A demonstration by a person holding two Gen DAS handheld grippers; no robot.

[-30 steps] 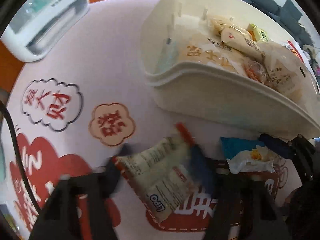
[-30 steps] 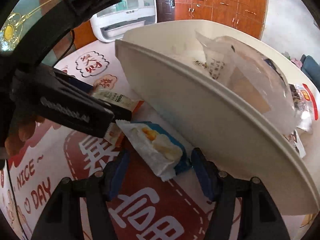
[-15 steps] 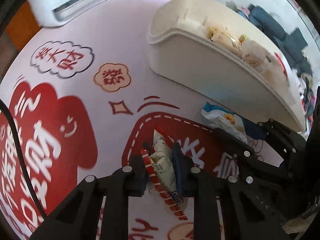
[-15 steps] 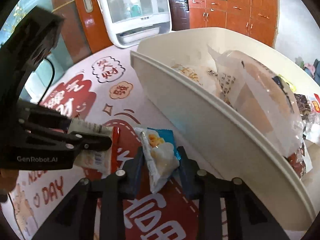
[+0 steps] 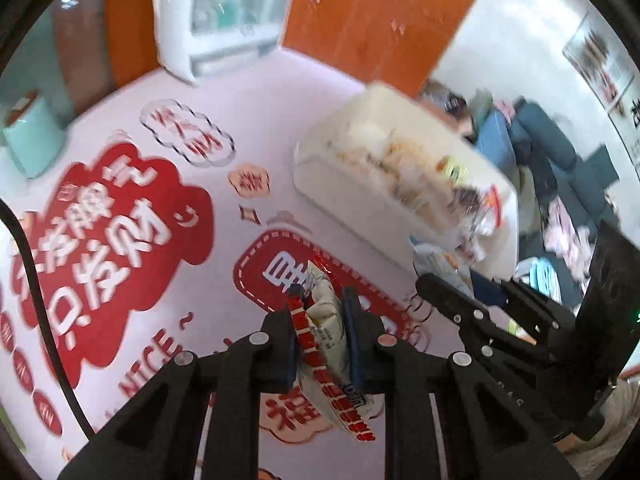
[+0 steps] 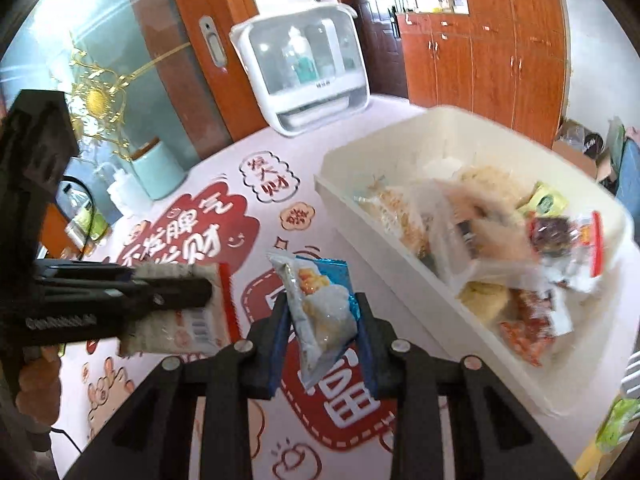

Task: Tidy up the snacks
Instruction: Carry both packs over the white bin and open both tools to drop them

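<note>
While lifted — red-edged packet (image 5: 326, 322), "NICE" tablecloth (image 5: 152, 364)

The white bin (image 6: 400, 248), heaped with snack packets (image 6: 492, 240), blocks the right, while the printed tablecloth (image 6: 248, 216) lies open toward the white appliance (image 6: 308, 68).

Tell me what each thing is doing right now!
left gripper: shut on the red-edged snack packet, lifted off the table
right gripper: shut on the blue snack packet, lifted too
white bin: open on top, full of snacks
white cabinet: door closed
</note>
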